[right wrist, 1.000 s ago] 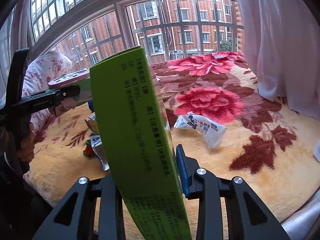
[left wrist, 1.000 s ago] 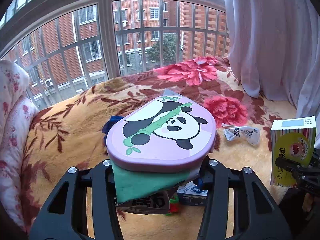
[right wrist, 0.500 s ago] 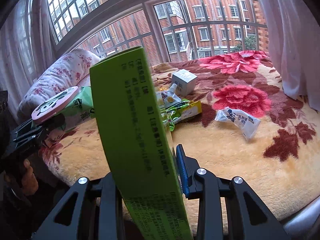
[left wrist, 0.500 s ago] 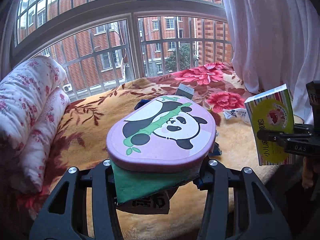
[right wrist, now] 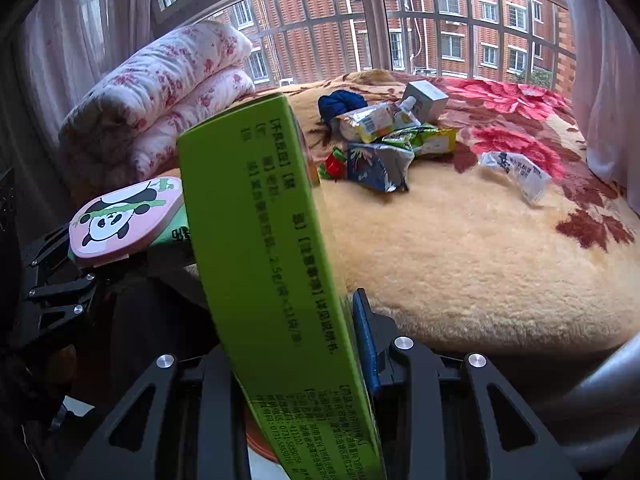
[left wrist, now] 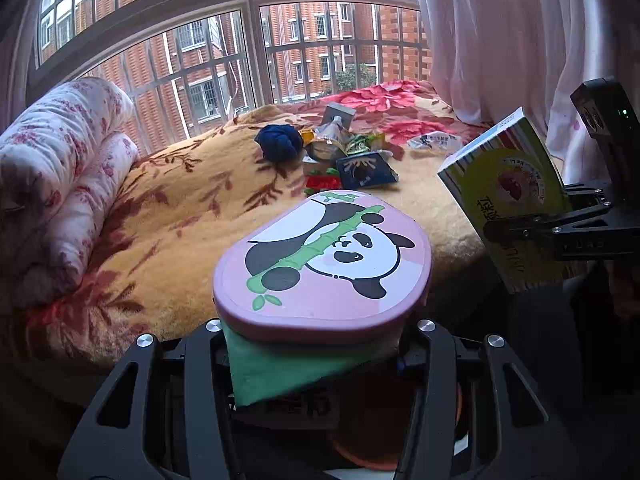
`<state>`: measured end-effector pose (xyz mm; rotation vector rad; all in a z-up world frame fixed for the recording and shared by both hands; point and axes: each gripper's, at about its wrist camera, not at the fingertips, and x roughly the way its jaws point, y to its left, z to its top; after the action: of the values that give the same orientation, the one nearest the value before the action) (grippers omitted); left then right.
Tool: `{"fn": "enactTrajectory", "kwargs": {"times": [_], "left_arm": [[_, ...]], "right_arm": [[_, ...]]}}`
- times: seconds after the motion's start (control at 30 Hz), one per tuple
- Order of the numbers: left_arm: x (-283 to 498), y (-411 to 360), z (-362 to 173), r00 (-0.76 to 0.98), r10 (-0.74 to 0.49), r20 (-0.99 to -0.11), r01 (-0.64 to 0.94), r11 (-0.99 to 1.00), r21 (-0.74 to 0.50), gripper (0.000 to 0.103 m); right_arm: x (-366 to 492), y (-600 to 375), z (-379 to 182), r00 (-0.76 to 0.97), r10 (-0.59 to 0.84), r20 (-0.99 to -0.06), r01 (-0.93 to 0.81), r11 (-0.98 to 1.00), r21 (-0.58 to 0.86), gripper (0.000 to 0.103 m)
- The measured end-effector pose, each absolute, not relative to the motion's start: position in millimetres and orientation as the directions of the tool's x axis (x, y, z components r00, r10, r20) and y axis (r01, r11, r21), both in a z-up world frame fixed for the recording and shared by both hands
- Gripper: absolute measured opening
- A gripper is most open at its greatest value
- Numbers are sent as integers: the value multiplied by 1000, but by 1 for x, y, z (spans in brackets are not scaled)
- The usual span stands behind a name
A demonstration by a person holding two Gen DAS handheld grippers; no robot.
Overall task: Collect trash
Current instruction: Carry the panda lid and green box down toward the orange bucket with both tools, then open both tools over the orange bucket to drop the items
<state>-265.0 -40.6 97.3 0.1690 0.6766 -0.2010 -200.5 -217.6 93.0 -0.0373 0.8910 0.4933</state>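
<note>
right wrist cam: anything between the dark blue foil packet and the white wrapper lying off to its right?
Only bare blanket between the blue foil packet and the white wrapper in the right wrist view.

Floral blanket [left wrist: 192, 216] — wrappers [right wrist: 380, 164], quilt roll [left wrist: 52, 172], blue cloth ball [left wrist: 278, 142].

Daylit barred window [left wrist: 248, 52], white curtain [left wrist: 492, 36], floral blanket [right wrist: 460, 240].
</note>
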Motion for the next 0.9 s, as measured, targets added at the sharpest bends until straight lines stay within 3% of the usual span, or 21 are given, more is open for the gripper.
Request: {"fn": "enactTrajectory", "kwargs": {"times": [0.33,0.9], "left_arm": [[-296,-37,34,648,-132,-750,290,953,83,47],[-268,-41,-64,426,-111,-898,327,944,38,47]], "right_arm": [[-231,-205,41,429,356,-830,-421,892,165,32],[-209,-180,-77,199,291,-936,-386,901,198,33]]}}
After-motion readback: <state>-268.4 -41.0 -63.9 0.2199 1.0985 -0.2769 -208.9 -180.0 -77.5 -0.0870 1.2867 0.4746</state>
